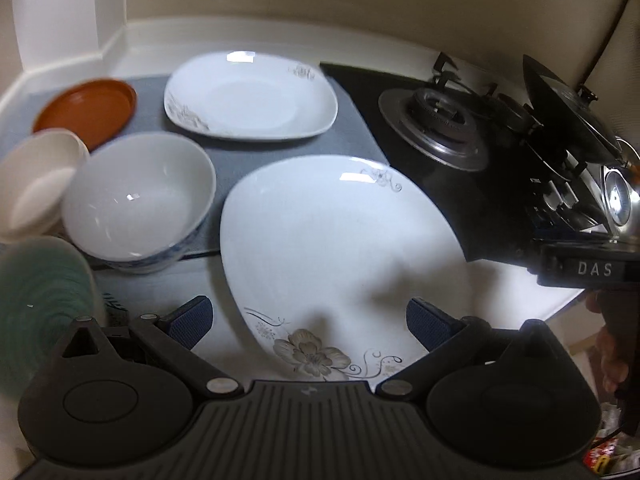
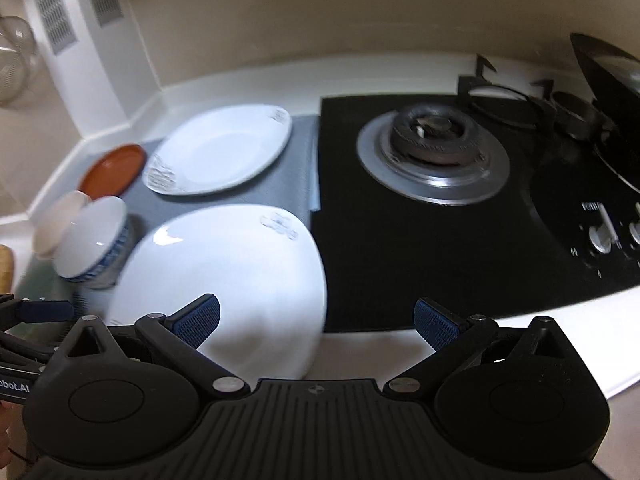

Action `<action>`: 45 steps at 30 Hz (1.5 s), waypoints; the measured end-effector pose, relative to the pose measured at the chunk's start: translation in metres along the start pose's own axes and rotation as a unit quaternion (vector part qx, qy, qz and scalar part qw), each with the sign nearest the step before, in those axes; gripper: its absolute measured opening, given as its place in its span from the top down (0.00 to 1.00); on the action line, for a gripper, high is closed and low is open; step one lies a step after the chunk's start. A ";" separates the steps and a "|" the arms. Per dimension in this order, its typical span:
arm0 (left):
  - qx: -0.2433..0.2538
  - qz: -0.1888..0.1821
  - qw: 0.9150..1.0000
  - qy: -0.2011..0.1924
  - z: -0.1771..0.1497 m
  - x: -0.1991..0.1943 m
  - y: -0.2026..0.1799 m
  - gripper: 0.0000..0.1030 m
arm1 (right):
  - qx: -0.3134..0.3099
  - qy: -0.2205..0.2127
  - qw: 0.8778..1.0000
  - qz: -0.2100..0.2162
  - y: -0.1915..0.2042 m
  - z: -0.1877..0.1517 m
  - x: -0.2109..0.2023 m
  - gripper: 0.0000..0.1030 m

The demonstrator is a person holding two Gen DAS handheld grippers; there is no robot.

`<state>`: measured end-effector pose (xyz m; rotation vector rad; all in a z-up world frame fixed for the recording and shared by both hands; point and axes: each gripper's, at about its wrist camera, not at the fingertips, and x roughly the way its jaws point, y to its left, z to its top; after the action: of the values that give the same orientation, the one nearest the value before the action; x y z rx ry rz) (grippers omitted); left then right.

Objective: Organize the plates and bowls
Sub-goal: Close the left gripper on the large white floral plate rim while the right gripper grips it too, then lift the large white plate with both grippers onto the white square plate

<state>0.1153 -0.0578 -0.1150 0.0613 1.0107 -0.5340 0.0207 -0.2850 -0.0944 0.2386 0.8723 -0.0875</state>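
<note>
The left gripper (image 1: pixel 310 322) hangs spread wide and holding nothing, its blue pads either side of the near plate's (image 1: pixel 340 264) flowered rim. The right gripper (image 2: pixel 316 322) is likewise spread and empty, one pad over that plate's (image 2: pixel 224 272) edge, the other over the black hob (image 2: pixel 400 248). In the left view the right gripper's body shows at the right edge with white letters "DAS" (image 1: pixel 595 269). In the right view a strip at the lower left reads "obot.AI" (image 2: pixel 14 387). The near plate lies partly on a grey mat (image 1: pixel 240 160) beside the hob. A far plate (image 1: pixel 250 98) sits behind it on the mat. Left of them stand a blue-patterned bowl (image 1: pixel 138 204), a cream bowl (image 1: pixel 38 184), an orange dish (image 1: pixel 86 110) and a blurred green bowl (image 1: pixel 40 304). White lettering by the hob knobs (image 2: pixel 600 236) is too blurred to read.
</note>
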 end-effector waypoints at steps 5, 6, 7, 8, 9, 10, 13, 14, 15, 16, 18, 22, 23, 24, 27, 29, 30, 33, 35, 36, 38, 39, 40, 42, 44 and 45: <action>-0.064 -0.018 0.998 0.014 0.008 0.011 0.020 0.00 | 0.026 0.026 0.999 0.012 -0.011 0.000 0.021 0.00; -0.077 -0.022 0.997 0.014 0.010 0.013 0.023 0.00 | 0.029 0.030 0.999 0.021 -0.013 0.001 0.025 0.00; -0.089 -0.024 0.996 0.018 0.013 0.016 0.025 0.00 | 0.030 0.032 0.999 0.030 -0.014 0.003 0.029 0.00; -0.099 -0.025 0.995 0.023 0.015 0.020 0.027 0.00 | 0.028 0.034 0.998 0.039 -0.015 0.005 0.034 0.00; -0.107 -0.025 0.994 0.028 0.017 0.023 0.028 0.00 | 0.022 0.036 0.998 0.049 -0.016 0.008 0.039 0.00; -0.116 -0.022 0.992 0.033 0.018 0.025 0.028 0.00 | 0.015 0.040 0.997 0.057 -0.016 0.011 0.045 0.01; -0.125 -0.025 0.991 0.041 0.020 0.032 0.029 0.00 | 0.000 0.060 0.995 0.079 -0.020 0.019 0.060 0.04; -0.126 -0.023 0.991 0.044 0.021 0.034 0.029 0.00 | -0.002 0.064 0.994 0.088 -0.020 0.021 0.065 0.06; -0.128 -0.022 0.990 0.046 0.022 0.036 0.030 0.00 | -0.002 0.070 0.993 0.095 -0.021 0.022 0.070 0.06; -0.131 -0.023 0.990 0.046 0.022 0.038 0.031 0.00 | -0.001 0.078 0.992 0.102 -0.022 0.023 0.074 0.10; -0.133 -0.029 0.990 0.044 0.023 0.041 0.032 0.05 | 0.002 0.093 0.989 0.117 -0.023 0.023 0.083 0.15; -0.141 -0.034 0.988 0.055 0.020 0.047 0.032 0.18 | -0.026 0.093 0.987 0.129 -0.018 0.025 0.086 0.33; -0.144 -0.032 0.988 0.053 0.020 0.046 0.032 0.19 | -0.034 0.096 0.986 0.133 -0.017 0.027 0.087 0.44; -0.148 -0.031 0.987 0.051 0.020 0.046 0.034 0.21 | -0.038 0.100 0.984 0.140 -0.016 0.027 0.087 0.47; -0.144 -0.016 0.988 0.046 0.019 0.043 0.036 0.34 | -0.035 0.096 0.987 0.125 -0.017 0.027 0.085 0.63; -0.119 -0.014 0.992 0.038 0.017 0.039 0.035 0.38 | -0.023 0.089 0.990 0.108 -0.022 0.026 0.083 0.83; -0.100 -0.014 0.994 0.034 0.016 0.037 0.033 0.41 | -0.016 0.086 0.991 0.105 -0.025 0.025 0.083 0.83; -0.066 -0.019 0.997 0.022 0.014 0.032 0.029 0.55 | -0.001 0.082 0.991 0.104 -0.034 0.026 0.082 0.84; -0.068 -0.023 0.997 0.020 0.015 0.034 0.029 0.65 | 0.001 0.072 0.993 0.098 -0.041 0.030 0.079 0.85; -0.070 -0.024 0.997 0.020 0.016 0.035 0.029 0.69 | 0.006 0.066 0.993 0.097 -0.044 0.032 0.076 0.86; -0.075 -0.032 0.997 0.015 0.018 0.036 0.028 0.69 | 0.010 0.058 0.994 0.095 -0.050 0.037 0.072 0.87; -0.073 -0.033 0.997 0.011 0.019 0.035 0.026 0.69 | 0.011 0.055 0.994 0.095 -0.052 0.040 0.070 0.87; -0.071 -0.033 0.997 0.007 0.020 0.034 0.024 0.69 | 0.013 0.053 0.994 0.095 -0.054 0.042 0.069 0.87; -0.073 -0.035 0.997 0.001 0.023 0.033 0.024 0.71 | 0.017 0.050 0.994 0.097 -0.058 0.045 0.065 0.87; -0.075 -0.037 0.996 -0.004 0.027 0.030 0.024 0.72 | 0.028 0.049 0.993 0.103 -0.062 0.048 0.061 0.87; -0.071 -0.037 0.997 -0.009 0.030 0.028 0.023 0.72 | 0.037 0.048 0.992 0.108 -0.065 0.049 0.059 0.87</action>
<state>0.1605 -0.0576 -0.1261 -0.1088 1.0336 -0.5283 0.0836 -0.3588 -0.1207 0.4085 0.9339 0.0936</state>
